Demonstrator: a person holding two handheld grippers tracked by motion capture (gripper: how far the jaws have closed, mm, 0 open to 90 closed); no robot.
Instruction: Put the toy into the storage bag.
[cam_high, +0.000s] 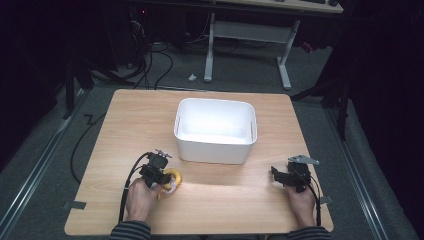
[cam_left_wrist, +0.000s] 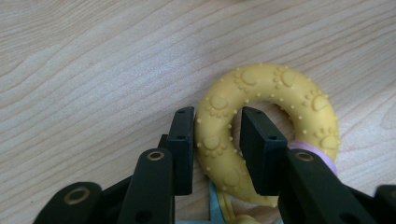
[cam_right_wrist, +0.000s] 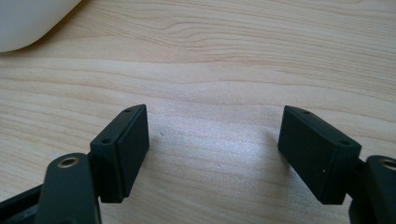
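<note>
The left gripper (cam_left_wrist: 217, 140), tilted down at the tabletop (cam_high: 250, 200), pinches the yellow paw-print ring (cam_left_wrist: 261, 93) between its jaws. The right gripper (cam_right_wrist: 212, 154) hovers low, jaws spread, white bin (cam_high: 215, 130) ahead.

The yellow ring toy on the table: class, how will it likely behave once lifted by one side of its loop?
The yellow ring toy looks like moulded rubber, so it probably flexes slightly rather than flopping. Its raised bumps and paw prints likely keep the left gripper from slipping. Gripped on one side of the loop, it may swing or hang tilted. Lying flat on the table, it seems unlikely to roll.
</note>
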